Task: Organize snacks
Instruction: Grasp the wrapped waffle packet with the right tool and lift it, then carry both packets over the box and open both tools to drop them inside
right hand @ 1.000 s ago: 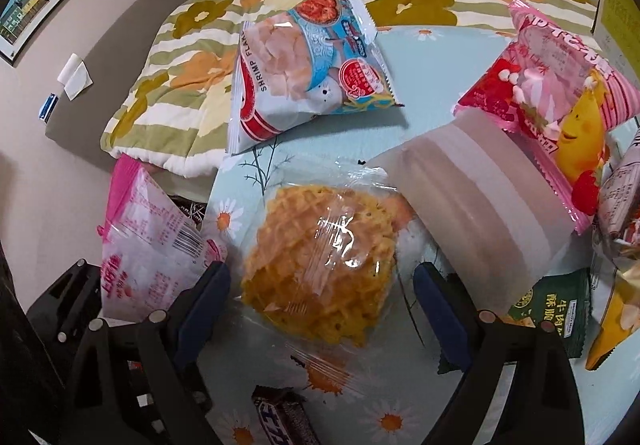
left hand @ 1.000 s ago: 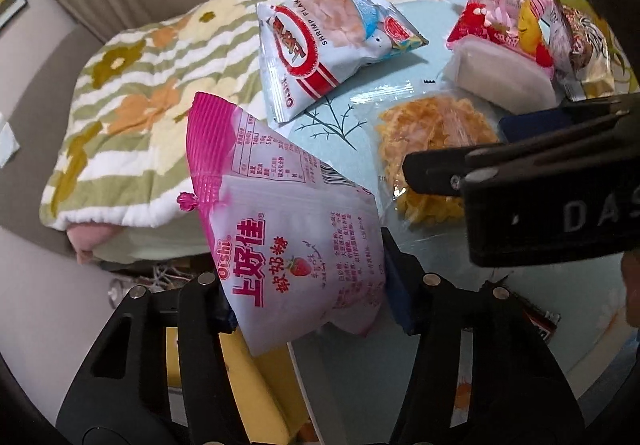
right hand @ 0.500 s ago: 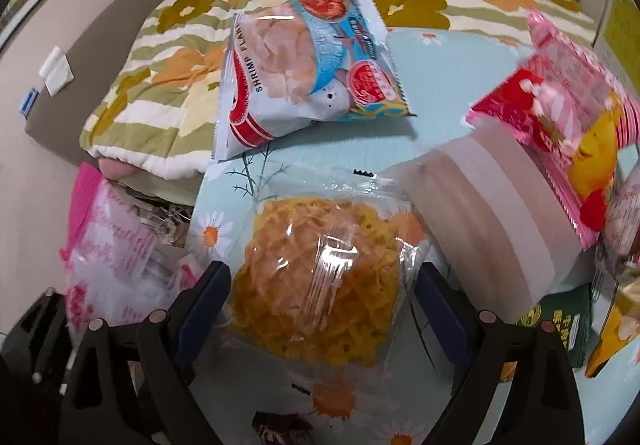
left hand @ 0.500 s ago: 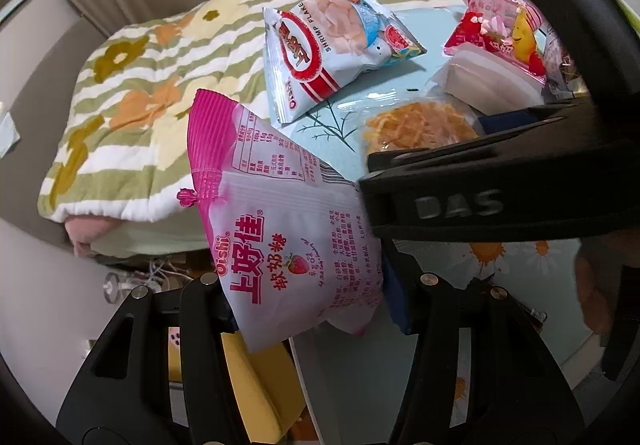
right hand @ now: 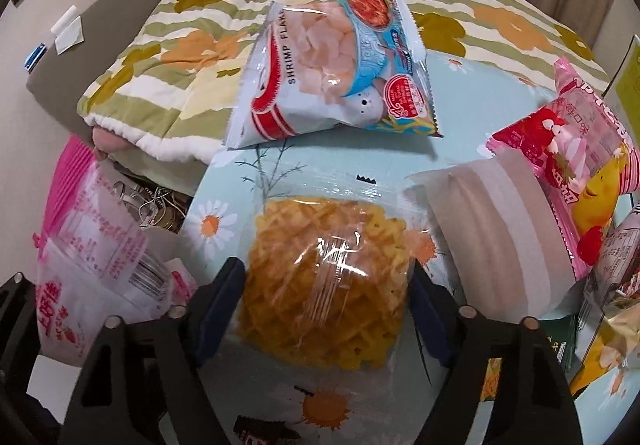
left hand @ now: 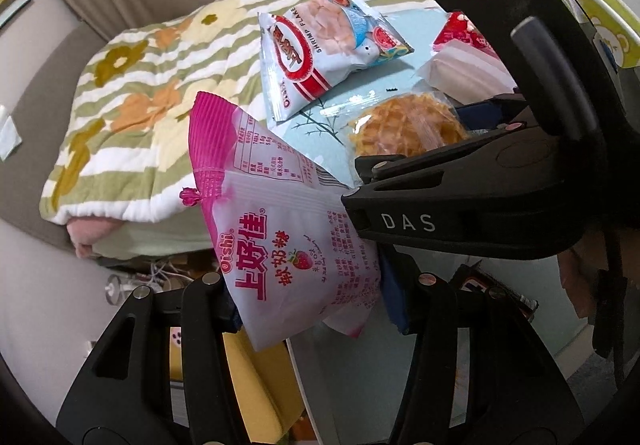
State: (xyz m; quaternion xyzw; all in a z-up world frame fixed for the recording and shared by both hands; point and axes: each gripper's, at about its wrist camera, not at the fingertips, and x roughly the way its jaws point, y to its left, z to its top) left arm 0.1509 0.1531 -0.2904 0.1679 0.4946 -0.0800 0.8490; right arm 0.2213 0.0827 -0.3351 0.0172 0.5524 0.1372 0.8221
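My left gripper is shut on a pink and white Oishi candy bag and holds it up beside the table's left edge; the bag also shows in the right wrist view. My right gripper is open, its blue pads either side of a clear-wrapped waffle lying on the flowered table. The waffle also shows in the left wrist view, partly behind the right gripper's black body.
A shrimp flakes bag lies at the table's far edge against a striped flowered quilt. A white-grey packet, a pink-red snack bag and more packets crowd the right. A chocolate bar lies near the front.
My right gripper has moved forward over the waffle, which now sits between its pads. In the left view the right gripper's body has swung further in. The left gripper still holds the candy bag.
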